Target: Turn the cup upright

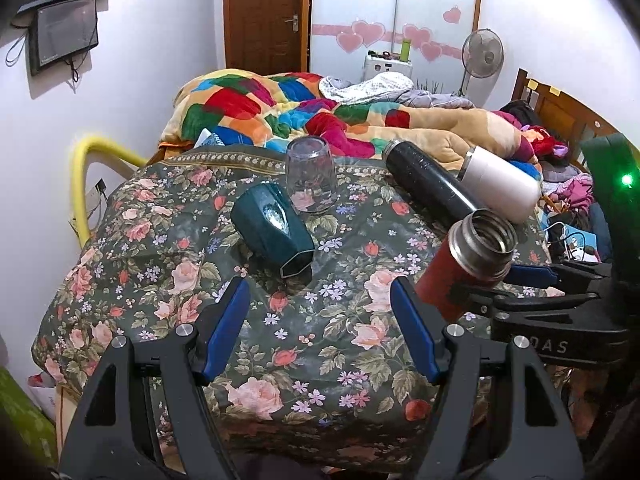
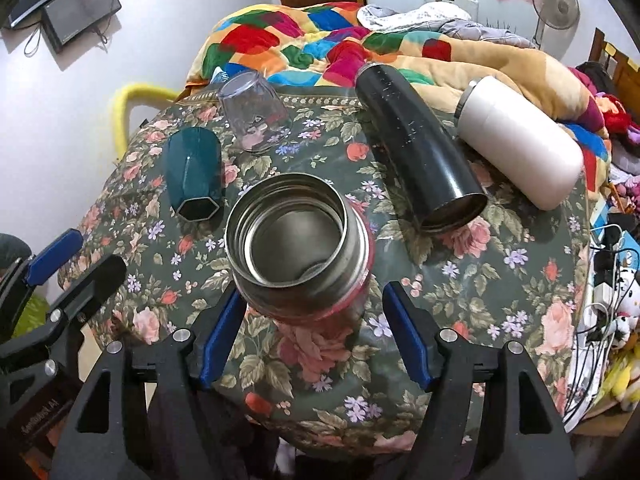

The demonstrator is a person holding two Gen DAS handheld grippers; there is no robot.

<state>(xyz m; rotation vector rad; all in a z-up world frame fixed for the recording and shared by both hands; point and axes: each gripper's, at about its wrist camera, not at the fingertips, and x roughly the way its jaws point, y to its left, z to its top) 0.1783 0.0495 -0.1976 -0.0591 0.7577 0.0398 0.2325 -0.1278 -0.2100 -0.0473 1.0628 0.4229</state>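
Observation:
A red flask-cup with a steel mouth [image 1: 464, 264] [image 2: 300, 248] stands tilted, mouth up, between the fingers of my right gripper [image 2: 314, 336]. The jaws stand wide on either side of it, with a gap at each pad. My left gripper [image 1: 320, 330] is open and empty over the floral cloth, left of the red cup. A teal faceted cup [image 1: 274, 236] [image 2: 194, 174] lies on its side. A clear glass [image 1: 310, 176] [image 2: 254, 116] stands upside down. A black flask [image 1: 430, 182] [image 2: 420, 148] and a white flask [image 1: 500, 182] [image 2: 520, 140] lie on their sides.
The floral cloth [image 1: 280, 360] covers a small table that drops off at the front and left. A colourful quilt [image 1: 280, 108] is heaped on the bed behind. Cables and toys [image 2: 612, 280] crowd the right side. A yellow tube [image 1: 84, 176] is at the left.

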